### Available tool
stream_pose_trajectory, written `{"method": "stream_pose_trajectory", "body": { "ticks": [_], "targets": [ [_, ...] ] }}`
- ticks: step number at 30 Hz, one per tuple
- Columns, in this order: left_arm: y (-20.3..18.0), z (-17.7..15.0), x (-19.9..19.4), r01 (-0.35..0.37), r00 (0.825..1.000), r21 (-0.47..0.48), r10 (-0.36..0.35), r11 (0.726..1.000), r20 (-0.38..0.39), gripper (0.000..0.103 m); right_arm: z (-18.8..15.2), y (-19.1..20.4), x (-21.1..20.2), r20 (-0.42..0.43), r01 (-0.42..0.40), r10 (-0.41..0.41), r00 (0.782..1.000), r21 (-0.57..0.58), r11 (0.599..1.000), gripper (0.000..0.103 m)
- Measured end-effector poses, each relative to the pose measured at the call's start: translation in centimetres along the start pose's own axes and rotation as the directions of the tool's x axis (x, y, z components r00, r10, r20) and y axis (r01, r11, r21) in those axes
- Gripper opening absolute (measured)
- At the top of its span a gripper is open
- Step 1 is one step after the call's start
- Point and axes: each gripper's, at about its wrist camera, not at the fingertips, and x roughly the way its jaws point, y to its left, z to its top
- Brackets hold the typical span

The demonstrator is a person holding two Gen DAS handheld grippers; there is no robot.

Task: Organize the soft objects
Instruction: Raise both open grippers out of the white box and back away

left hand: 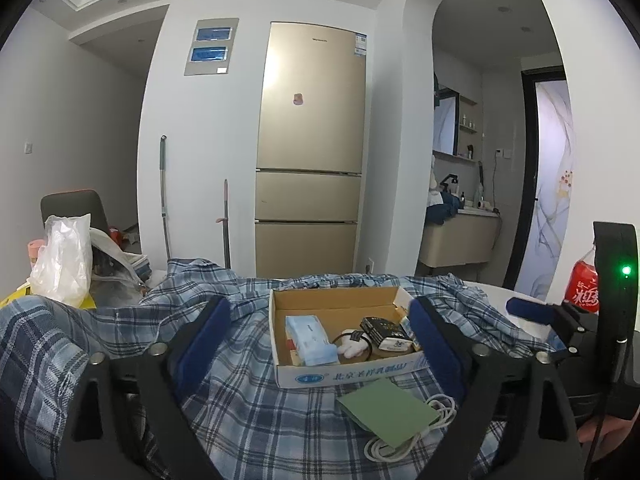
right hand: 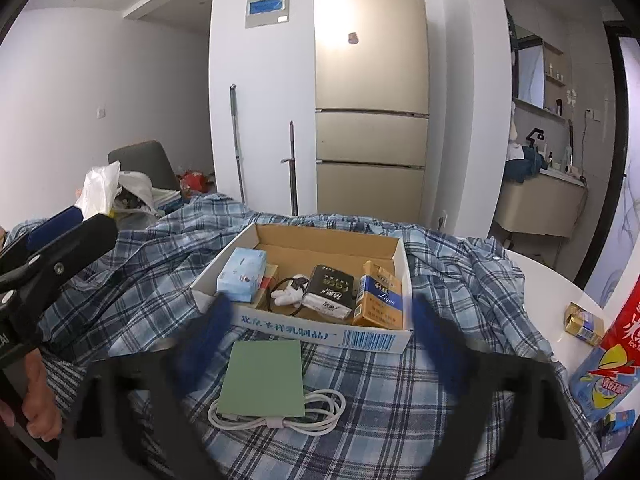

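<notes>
A blue plaid shirt (left hand: 248, 408) (right hand: 400, 408) lies spread and rumpled over the table. On it stands an open cardboard box (left hand: 340, 300) (right hand: 320, 244) holding a light blue tissue pack (left hand: 310, 338) (right hand: 242, 276), a small white plush (right hand: 286, 296), a black pack (right hand: 330, 290) and an orange carton (right hand: 378, 300). In front of the box lie a green pad (left hand: 386, 410) (right hand: 264, 376) and a coiled white cable (right hand: 280, 420). My left gripper (left hand: 320, 312) is open just short of the box, with nothing between its pads. My right gripper (right hand: 322, 312) is open too, its fingers blurred, over the pad and box front.
A white plastic bag (left hand: 64, 260) and a chair (right hand: 140, 160) are at the left. A red bottle (left hand: 584, 284), a yellow pack (right hand: 582, 322) and a blue snack bag (right hand: 600, 376) sit on the white table (right hand: 560, 280) at the right. A fridge (left hand: 308, 152) stands behind.
</notes>
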Motion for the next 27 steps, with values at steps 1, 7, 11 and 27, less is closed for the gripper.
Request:
{"method": "stream_pose_trajectory", "body": {
  "ticks": [1,7,11,27],
  "targets": [
    [0.0,-0.1,0.0,-0.007,1.000,-0.001,0.007,1.000,0.001,0.103,0.0,0.0,0.0,0.002,0.012,-0.012,1.000,-0.005,1.000,0.103],
    [0.8,-0.2,0.2,0.019,1.000,-0.059,-0.020,0.998,-0.014,0.103,0.1,0.0,0.0,-0.007,-0.003,0.003,1.000,-0.005,1.000,0.103],
    [1.3,-0.2,0.3,0.016,1.000,-0.081,-0.017,0.997,-0.018,0.103,0.1,0.1,0.0,-0.009,-0.006,0.006,1.000,-0.011,1.000,0.103],
    [1.3,-1.2,0.7,-0.011,1.000,-0.064,0.010,0.998,-0.024,0.103,0.4,1.0,0.9,-0.074,-0.012,0.010,0.997,-0.026,1.000,0.103]
  ]
}}
